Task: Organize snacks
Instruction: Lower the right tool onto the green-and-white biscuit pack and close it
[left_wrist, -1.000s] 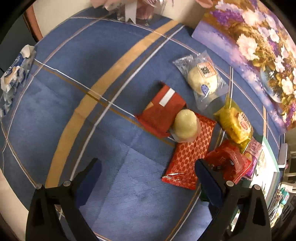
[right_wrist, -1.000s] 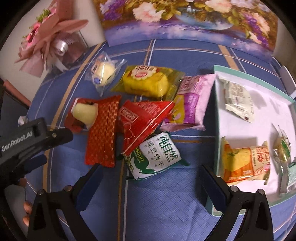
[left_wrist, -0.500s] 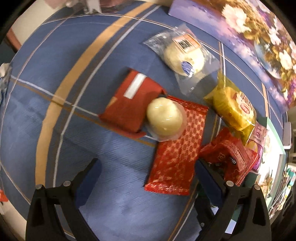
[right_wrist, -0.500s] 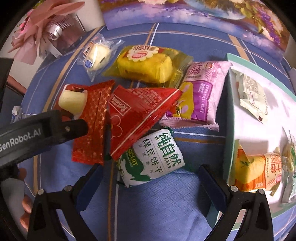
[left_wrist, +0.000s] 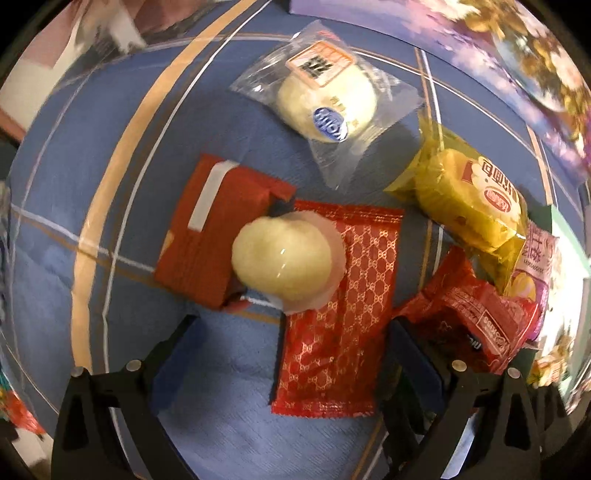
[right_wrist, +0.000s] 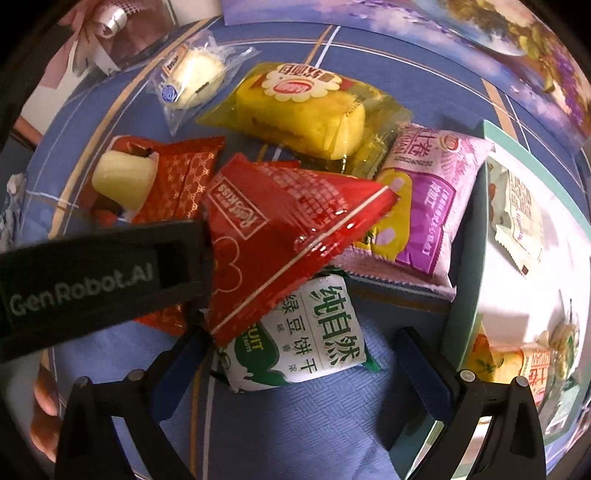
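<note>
Both tongs lower, left tongs reading GenRobot.AI

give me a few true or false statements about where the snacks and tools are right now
1. The pale jelly cup lies partly on the patterned red packet. True.
2. The left tool is shut on the jelly cup. False: it is open and holds nothing.
3. The green-and-white biscuit pack is in the tray. False: it lies on the blue cloth beside the tray.
4. The right tool is open. True.
</note>
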